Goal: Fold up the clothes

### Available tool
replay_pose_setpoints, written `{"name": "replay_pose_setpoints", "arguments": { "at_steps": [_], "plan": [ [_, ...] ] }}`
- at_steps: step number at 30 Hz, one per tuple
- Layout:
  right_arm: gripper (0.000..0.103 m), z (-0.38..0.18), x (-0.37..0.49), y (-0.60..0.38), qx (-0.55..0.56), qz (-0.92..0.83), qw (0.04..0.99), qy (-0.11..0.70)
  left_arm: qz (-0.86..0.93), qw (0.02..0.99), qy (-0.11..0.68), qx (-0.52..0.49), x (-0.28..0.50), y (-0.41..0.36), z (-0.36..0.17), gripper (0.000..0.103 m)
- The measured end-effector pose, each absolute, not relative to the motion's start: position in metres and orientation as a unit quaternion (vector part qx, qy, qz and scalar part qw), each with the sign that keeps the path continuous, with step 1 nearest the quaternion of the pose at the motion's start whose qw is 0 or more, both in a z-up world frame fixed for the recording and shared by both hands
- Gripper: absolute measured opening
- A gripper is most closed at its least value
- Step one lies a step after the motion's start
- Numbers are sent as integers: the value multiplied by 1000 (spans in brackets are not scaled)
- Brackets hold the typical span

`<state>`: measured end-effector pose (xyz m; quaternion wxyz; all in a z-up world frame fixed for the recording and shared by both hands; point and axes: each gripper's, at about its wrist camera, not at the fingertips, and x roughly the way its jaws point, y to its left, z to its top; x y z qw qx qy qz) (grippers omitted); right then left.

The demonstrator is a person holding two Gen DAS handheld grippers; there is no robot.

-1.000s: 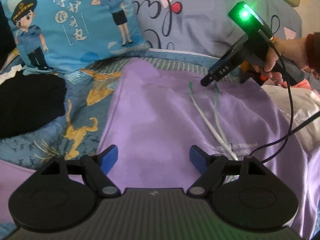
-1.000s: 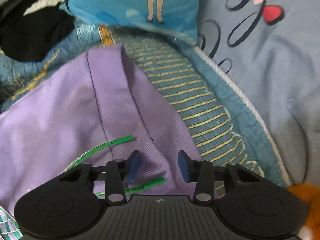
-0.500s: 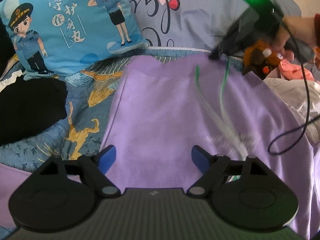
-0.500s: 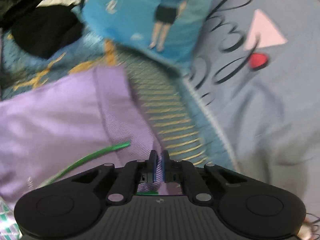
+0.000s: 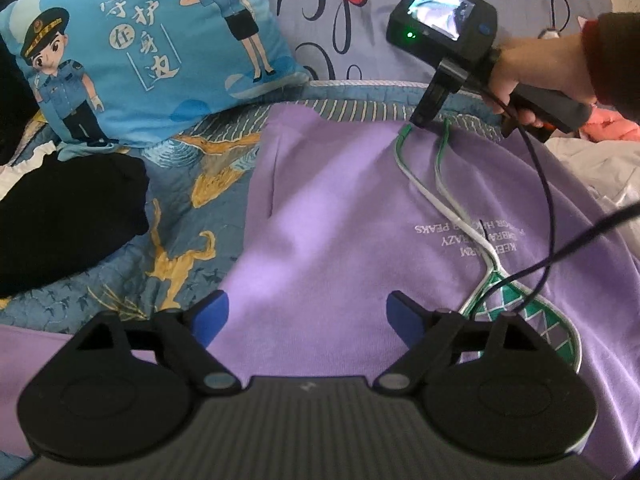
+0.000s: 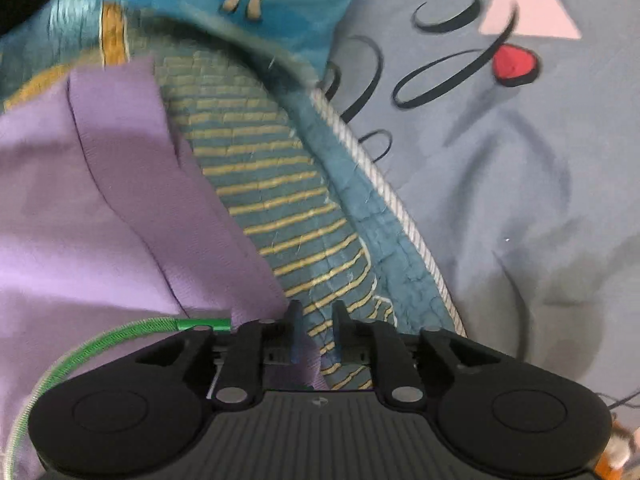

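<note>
Letting go, your right gripper (image 6: 315, 330) parts its jaws at the purple hoodie's (image 5: 360, 216) far hem, which has been pulled out flat below the cartoon pillow (image 5: 152, 52); your left gripper (image 5: 307, 314) hovers wide open, empty

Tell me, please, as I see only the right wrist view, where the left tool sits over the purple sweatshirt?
Observer: The left tool is over the middle of the purple cotton sweatshirt, its jaws opening and gripping nothing.
Operator: Is there any print on the fabric?
Observer: Yes, pale upside-down lettering and a green racket graphic.
Operator: What lies past its right side?
Observer: Crumpled white clothing lies there.
</note>
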<state>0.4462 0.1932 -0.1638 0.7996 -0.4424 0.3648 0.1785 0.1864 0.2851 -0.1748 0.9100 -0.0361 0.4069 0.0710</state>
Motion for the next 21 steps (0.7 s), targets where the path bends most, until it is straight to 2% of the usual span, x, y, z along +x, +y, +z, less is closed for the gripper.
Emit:
{"name": "replay_pose_setpoints", "arguments": {
  "at_steps": [2,5,7,11,14,17,21],
  "plan": [
    [18,-143,441,189,-397,183,828,351,74,909,409,-37,187,285,-175,88],
    [34,-110,428,196,-312,260,845,347,69,907,412,-49,186,285,-175,88],
    [36,-93,419,204,-268,308,847,341,61,908,411,-55,186,283,-173,89],
    [37,-106,382,258,-335,372,802,326,60,911,407,-31,183,277,-172,91],
    [37,-125,390,289,-389,382,770,332,67,910,409,-27,183,280,-172,91],
    [37,-132,406,302,-384,388,760,352,67,909,408,-47,183,289,-170,91],
    [46,-139,427,308,-351,372,761,400,72,908,408,-58,184,296,-168,91]
  ]
}}
